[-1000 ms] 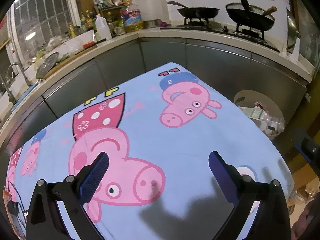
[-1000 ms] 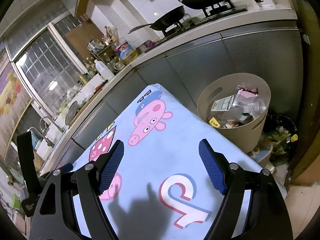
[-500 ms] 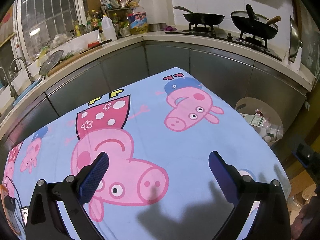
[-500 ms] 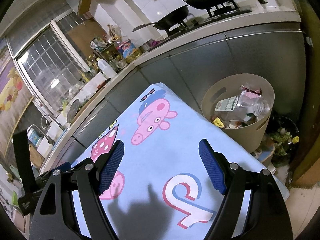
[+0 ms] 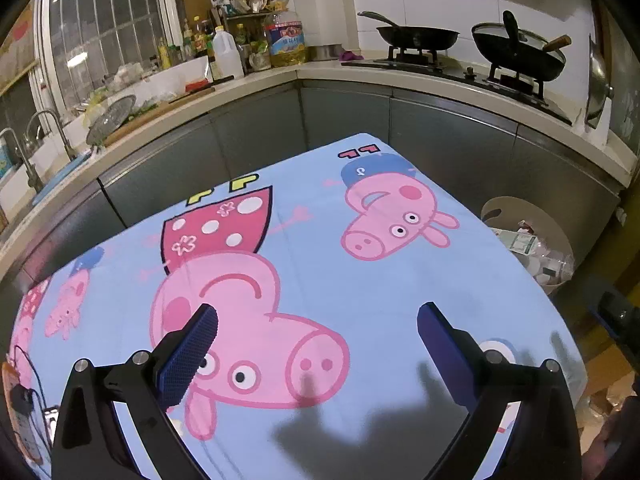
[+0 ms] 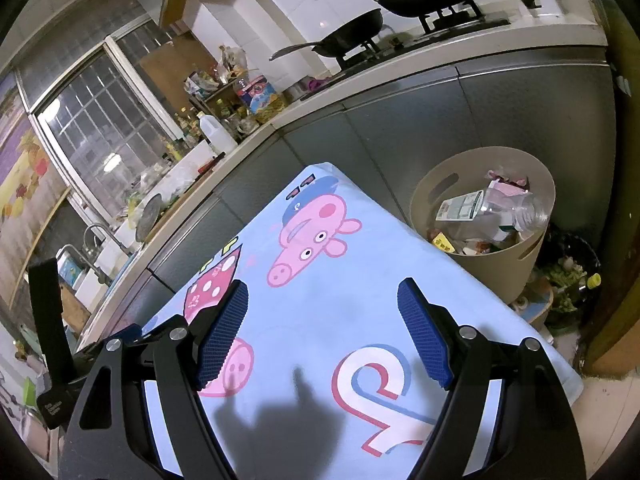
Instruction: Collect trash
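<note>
A beige round bin stands on the floor past the table's right edge, filled with a crushed clear plastic bottle, cartons and wrappers; in the left wrist view the bin shows at the right. A table under a light blue cartoon-pig cloth fills the foreground, its cloth bare of loose trash where visible. My left gripper hangs open above the cloth, nothing between its blue pads. My right gripper is open too, above the table's right part, nothing between its pads.
Grey cabinets and a pale L-shaped counter surround the table, with two black pans on a stove, bottles in the corner and a sink tap at the left. A dark bag of scraps lies beside the bin.
The left wrist view has tilted a little and shifted, so the counter looks more level; both grippers stay open and empty. The right view is almost unchanged.
</note>
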A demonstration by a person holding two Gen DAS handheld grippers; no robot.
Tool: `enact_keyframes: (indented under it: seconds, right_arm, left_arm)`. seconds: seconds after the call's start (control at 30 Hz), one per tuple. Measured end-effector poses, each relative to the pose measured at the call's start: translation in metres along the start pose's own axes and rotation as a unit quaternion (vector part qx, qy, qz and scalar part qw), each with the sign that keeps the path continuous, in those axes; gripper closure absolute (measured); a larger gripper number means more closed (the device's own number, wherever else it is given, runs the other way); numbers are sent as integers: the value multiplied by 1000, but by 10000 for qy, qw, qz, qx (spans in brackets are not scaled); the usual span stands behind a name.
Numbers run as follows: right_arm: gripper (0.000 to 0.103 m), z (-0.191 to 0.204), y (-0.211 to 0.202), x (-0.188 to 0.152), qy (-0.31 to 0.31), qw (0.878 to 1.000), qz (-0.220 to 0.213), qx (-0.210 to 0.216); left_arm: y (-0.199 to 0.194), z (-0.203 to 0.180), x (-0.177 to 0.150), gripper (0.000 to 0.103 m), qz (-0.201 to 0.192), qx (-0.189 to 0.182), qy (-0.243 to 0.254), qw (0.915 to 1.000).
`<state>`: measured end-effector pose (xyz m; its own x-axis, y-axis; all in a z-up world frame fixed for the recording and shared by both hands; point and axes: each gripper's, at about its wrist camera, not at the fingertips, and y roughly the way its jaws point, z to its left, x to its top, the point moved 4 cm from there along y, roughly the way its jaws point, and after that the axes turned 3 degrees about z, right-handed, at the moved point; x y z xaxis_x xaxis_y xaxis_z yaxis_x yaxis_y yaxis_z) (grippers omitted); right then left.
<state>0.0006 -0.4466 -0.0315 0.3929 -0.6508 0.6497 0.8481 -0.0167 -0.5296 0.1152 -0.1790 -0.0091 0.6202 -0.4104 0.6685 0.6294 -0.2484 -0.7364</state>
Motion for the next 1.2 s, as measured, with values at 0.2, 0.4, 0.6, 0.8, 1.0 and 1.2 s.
enact_keyframes:
  seconds: [0.2, 0.4, 0.6, 0.8, 1.0, 1.2]
  right_arm:
    - [27, 6, 1, 0, -79, 10000, 10, 26]
    - [27, 10, 3, -2, -120, 9999, 59, 58]
    - [27, 14, 5, -5, -155, 9998, 112, 84]
    - [27, 19, 9, -8, -206, 9995, 193, 120]
    - [27, 21, 14, -9, -236, 9993, 254, 131]
    - [27, 23, 17, -9, -258, 9991, 290, 141]
  left_arm:
    - [3, 3, -3, 4, 4, 53, -19, 10000]
    - [8, 6, -6, 4, 102, 34, -55, 9999]
    - [11, 7, -8, 4, 178, 11, -90, 9998]
    - [14, 9, -10, 4, 234, 26, -106, 9997]
    - [18, 10, -14, 4, 295, 25, -105, 9995]
    - [22, 12, -18, 4, 372, 27, -100, 9993]
